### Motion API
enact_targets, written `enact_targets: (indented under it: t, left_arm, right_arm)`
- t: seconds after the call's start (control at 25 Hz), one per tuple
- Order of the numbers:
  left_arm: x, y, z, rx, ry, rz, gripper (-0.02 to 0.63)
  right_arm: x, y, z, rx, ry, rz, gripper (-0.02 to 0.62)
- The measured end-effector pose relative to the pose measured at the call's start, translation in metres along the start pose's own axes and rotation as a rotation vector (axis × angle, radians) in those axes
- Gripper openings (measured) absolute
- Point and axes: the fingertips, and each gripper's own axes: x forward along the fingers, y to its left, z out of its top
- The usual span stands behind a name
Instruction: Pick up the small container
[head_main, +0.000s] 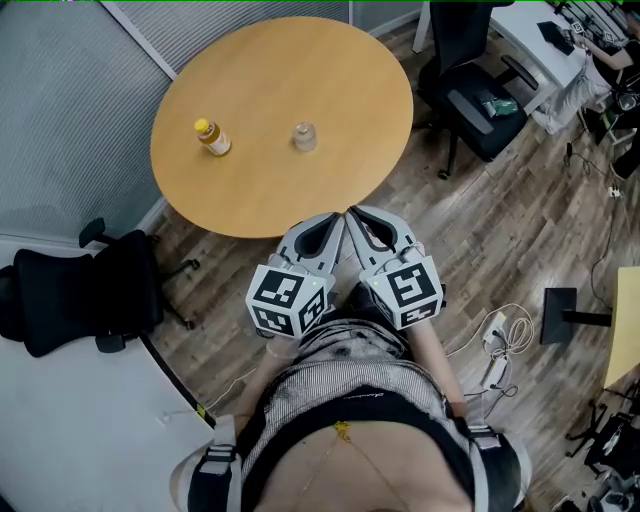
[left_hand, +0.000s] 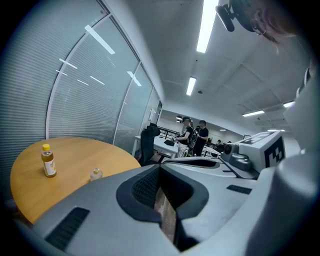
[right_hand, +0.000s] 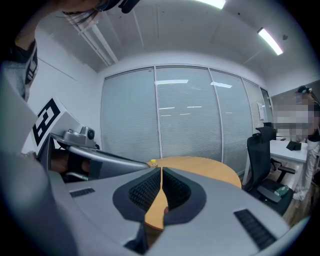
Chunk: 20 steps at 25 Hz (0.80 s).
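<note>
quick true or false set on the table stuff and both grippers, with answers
1. The small clear container stands on the round table. True.
2. The left gripper holds the container. False: its jaws are shut on nothing, well apart from the container.
3. In the head view, the yellow-capped bottle is left of the container. True.
4. The right gripper has its jaws wide apart. False: they are shut and empty.

The small container (head_main: 304, 136) is too small for detail.
</note>
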Motion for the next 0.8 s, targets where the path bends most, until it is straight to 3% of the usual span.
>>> enact_targets:
  t: [0.8]
  left_arm:
    - [0.038, -0.001, -0.001, -0.063, -0.046, 0.176, 0.018]
  right_arm:
    - [-0.005, -0.052, -0.01, -0.036, 0.026, 0.141, 0.025]
